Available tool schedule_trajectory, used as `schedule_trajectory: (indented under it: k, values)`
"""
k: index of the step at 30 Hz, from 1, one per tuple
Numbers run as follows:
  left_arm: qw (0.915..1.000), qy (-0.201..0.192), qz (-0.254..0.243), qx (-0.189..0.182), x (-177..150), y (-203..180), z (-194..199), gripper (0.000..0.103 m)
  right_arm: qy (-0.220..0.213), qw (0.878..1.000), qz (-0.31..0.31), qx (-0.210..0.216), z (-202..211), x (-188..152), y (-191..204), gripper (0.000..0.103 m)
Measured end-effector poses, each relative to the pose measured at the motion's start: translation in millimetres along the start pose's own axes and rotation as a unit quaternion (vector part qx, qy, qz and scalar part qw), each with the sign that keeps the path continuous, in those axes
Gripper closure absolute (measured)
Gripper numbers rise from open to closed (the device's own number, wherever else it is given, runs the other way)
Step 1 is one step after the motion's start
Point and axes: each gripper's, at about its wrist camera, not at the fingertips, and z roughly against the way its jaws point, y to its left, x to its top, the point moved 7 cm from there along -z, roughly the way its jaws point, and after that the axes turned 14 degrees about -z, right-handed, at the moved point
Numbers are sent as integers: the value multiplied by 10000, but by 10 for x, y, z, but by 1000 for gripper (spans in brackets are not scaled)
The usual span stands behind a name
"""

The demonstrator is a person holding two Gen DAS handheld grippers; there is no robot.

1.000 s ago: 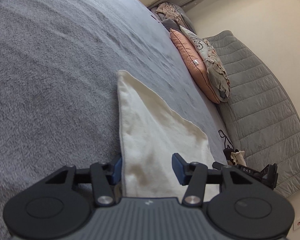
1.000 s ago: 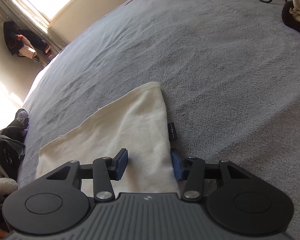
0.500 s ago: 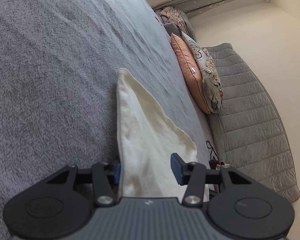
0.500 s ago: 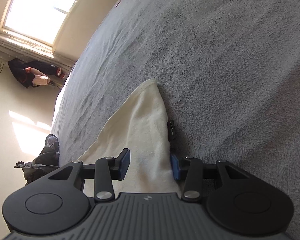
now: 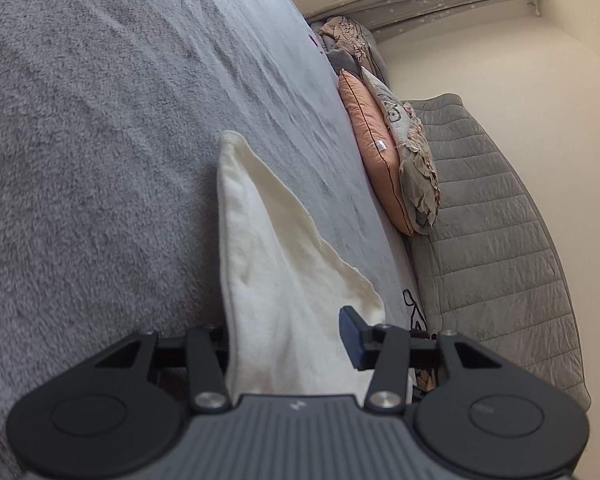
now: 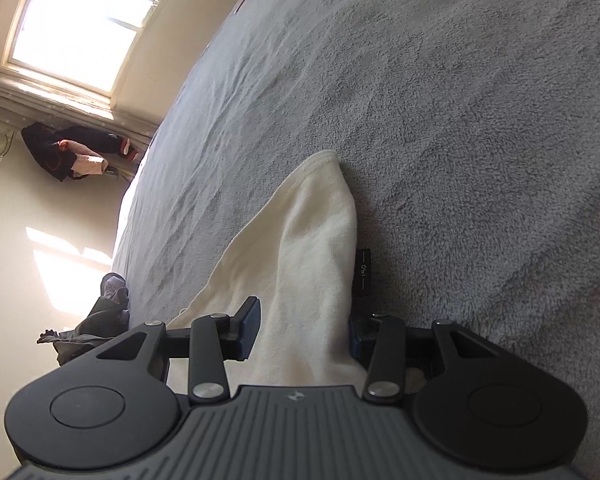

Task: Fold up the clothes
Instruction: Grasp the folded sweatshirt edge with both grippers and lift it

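Cream cloth (image 5: 268, 280) on the grey bed (image 5: 100, 160) is soft, light and floppy, so keep your left gripper (image 5: 288, 344) and right gripper (image 6: 300, 328), each half-spread around a near corner with no clear pinch, right at the hem.

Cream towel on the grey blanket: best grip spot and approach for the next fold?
Take the cream towel at its near corners, low from the near edge. The far end tapers and lies flat on the grey blanket; the near edge already sits between both tools' fingers.
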Motion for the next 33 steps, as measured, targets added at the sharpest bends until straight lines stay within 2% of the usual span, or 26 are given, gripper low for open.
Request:
schedule_trajectory:
  k: [8,11,13,16,19,22,33]
  values:
    - [10000,-20,-14,61,37,-55,-141,58,-49,10000,46,-28,-110,-26,30,62]
    - [9999,-16,30,123,45,-30,-153,64,-94,9999,111,-80,-125,-30,30,66]
    - [9998,-21,107,161,50,2,-153,71,-124,9997,158,-132,-135,-35,24,72]
    - [9996,-32,164,225,64,10,-171,76,-189,9993,206,-250,-137,-27,6,81]
    - [9993,-35,130,338,79,-10,-175,81,-267,9990,187,-311,-115,-14,-9,86]
    - [9989,-73,50,452,98,-45,-161,86,-356,9988,151,-309,-69,-15,1,88]
    - [9965,-367,-470,588,232,-399,-73,89,-621,9976,291,-1,136,-1,208,90]
